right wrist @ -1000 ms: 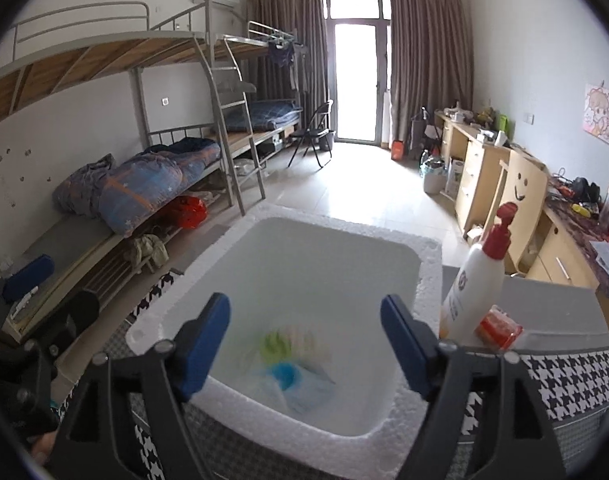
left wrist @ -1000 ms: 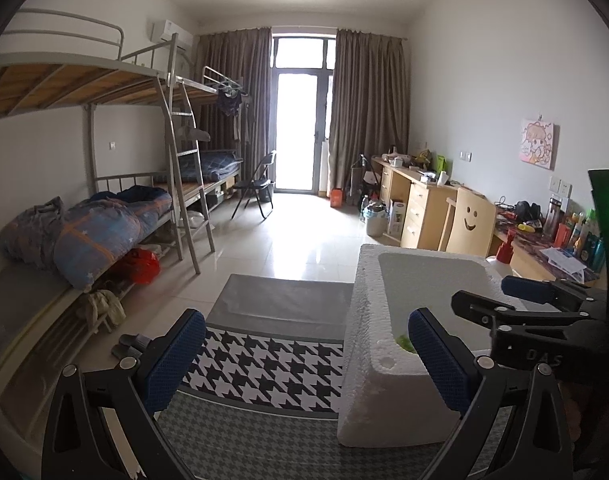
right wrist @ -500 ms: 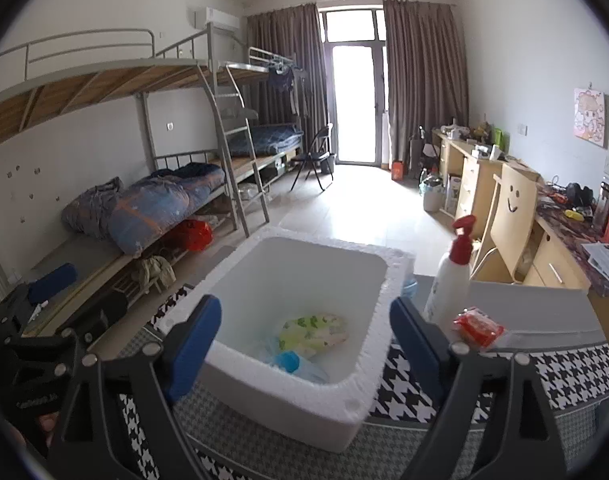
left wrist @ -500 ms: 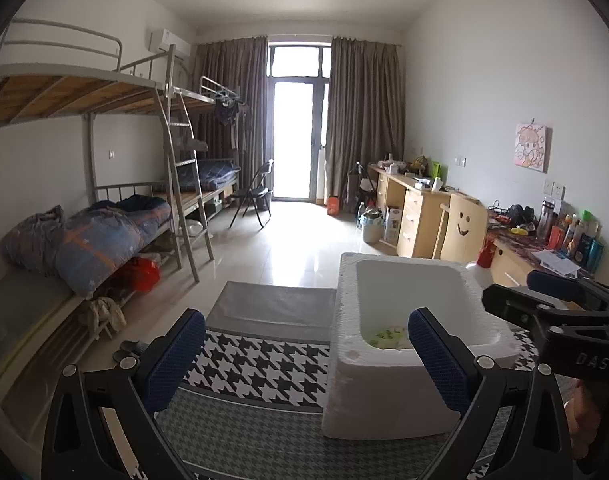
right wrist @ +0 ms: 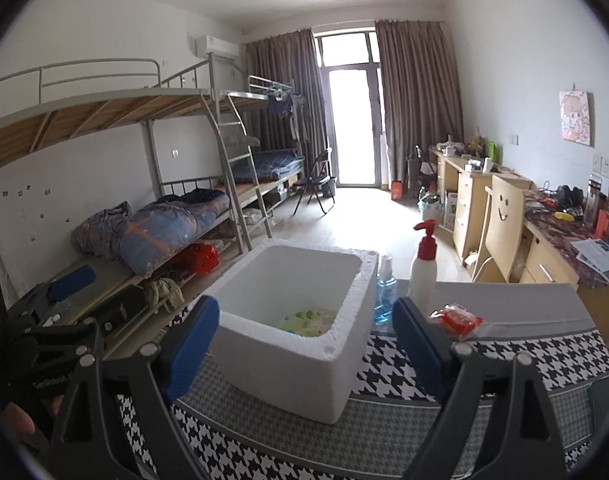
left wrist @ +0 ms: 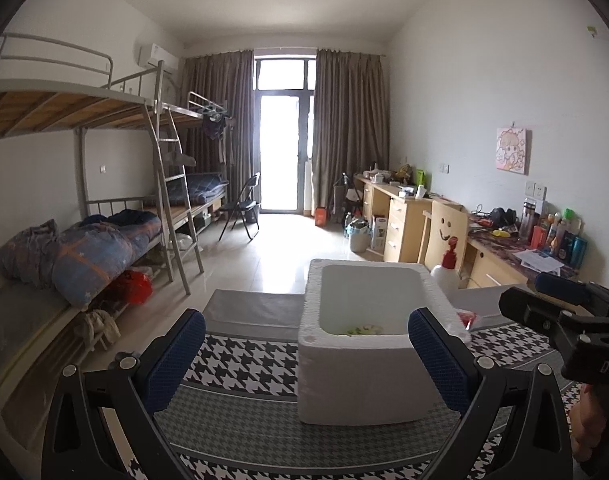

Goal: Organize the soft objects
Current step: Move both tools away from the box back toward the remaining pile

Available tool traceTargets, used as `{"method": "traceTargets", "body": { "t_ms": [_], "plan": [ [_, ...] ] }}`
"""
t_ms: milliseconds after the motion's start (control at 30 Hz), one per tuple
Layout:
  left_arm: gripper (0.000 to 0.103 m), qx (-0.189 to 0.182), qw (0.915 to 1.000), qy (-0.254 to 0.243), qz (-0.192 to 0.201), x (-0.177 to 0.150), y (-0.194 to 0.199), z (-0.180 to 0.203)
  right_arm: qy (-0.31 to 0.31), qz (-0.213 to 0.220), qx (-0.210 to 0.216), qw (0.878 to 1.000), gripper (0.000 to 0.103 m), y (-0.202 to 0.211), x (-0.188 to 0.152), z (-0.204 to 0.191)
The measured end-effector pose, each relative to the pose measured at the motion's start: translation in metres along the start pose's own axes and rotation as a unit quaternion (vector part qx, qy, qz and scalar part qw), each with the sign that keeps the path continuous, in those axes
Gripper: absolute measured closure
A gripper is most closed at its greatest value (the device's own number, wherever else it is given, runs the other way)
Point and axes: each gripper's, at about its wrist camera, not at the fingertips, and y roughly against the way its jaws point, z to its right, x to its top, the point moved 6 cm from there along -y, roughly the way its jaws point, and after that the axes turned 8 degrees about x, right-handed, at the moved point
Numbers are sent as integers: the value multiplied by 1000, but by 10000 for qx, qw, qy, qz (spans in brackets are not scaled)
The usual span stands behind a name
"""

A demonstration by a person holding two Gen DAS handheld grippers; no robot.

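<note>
A white foam box (left wrist: 360,376) (right wrist: 292,364) stands on the houndstooth tablecloth. Soft packets with green print (right wrist: 308,317) (left wrist: 360,330) lie in its bottom, partly hidden by the rim. A red soft packet (right wrist: 456,320) (left wrist: 464,317) lies on the table right of the box. My left gripper (left wrist: 306,360) is open and empty, held back in front of the box. My right gripper (right wrist: 304,344) is open and empty, also in front of the box; it shows at the right edge of the left wrist view (left wrist: 560,304).
A white pump bottle with a red top (right wrist: 423,272) and a small blue bottle (right wrist: 384,292) stand behind the box on the right. The tablecloth (right wrist: 384,428) covers the table. Bunk beds (right wrist: 156,220) stand left, desks (right wrist: 468,200) right.
Both grippers have pulled back and away from the box, so the box looks smaller and farther. The right gripper was over the box opening and now sits in front of it.
</note>
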Motion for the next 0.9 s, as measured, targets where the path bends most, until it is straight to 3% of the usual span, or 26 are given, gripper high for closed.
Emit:
{"method": "traceTargets", "body": {
  "t_ms": [467, 733, 900],
  "plan": [
    [1, -354, 9993, 127, 90, -14, 18, 18, 72, 311, -153, 9994, 7, 33, -22, 7],
    [1, -257, 9991, 64, 339, -25, 44, 29, 81, 361, -203, 9991, 7, 45, -36, 10],
    [1, -386, 9987, 116, 304, -31, 46, 34, 143, 443, -335, 9984, 7, 55, -43, 12]
  ]
}}
